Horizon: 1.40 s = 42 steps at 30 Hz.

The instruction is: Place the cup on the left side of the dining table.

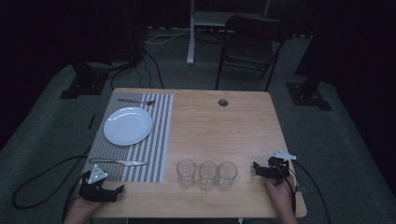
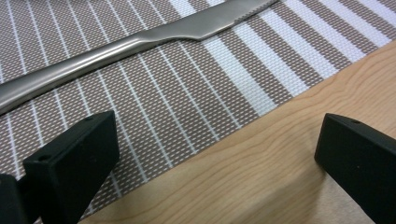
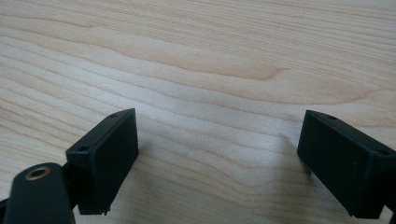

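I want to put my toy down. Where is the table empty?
The bare wood between the striped placemat and the table's right edge, beyond the three glasses, is free. It is crowded on the placemat with plate, fork and knife.

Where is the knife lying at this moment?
The knife lies on the striped placemat at the table's near left, between the white plate and the left gripper.
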Each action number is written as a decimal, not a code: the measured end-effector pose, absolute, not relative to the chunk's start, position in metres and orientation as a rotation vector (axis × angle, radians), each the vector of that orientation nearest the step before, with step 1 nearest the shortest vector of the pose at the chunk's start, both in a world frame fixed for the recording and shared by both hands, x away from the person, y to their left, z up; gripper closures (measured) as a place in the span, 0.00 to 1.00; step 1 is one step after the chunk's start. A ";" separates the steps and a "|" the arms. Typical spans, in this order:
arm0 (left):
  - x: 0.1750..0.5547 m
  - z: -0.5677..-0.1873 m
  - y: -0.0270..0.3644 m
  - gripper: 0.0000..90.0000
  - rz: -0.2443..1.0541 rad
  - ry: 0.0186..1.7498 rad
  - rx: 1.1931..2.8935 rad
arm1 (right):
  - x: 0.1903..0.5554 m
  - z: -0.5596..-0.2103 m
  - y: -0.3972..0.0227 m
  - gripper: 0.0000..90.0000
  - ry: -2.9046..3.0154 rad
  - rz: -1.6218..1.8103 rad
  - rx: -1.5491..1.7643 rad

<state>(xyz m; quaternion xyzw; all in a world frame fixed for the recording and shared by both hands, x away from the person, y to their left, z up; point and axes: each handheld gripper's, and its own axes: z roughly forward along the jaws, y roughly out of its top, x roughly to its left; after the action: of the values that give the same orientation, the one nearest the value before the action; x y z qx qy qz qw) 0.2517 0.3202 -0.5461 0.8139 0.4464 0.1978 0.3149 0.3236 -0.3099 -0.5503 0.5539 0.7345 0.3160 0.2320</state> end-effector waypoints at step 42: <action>0.259 -0.530 0.252 0.00 0.374 0.961 2.198 | 0.324 -0.550 -0.310 0.13 2.019 0.868 1.522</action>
<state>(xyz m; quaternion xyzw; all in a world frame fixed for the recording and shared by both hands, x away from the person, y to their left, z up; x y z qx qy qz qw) 0.2589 0.2518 -0.5304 0.8483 0.3708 0.1443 0.3494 0.3236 -0.3100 -0.5503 0.5538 0.7346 0.3159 0.2320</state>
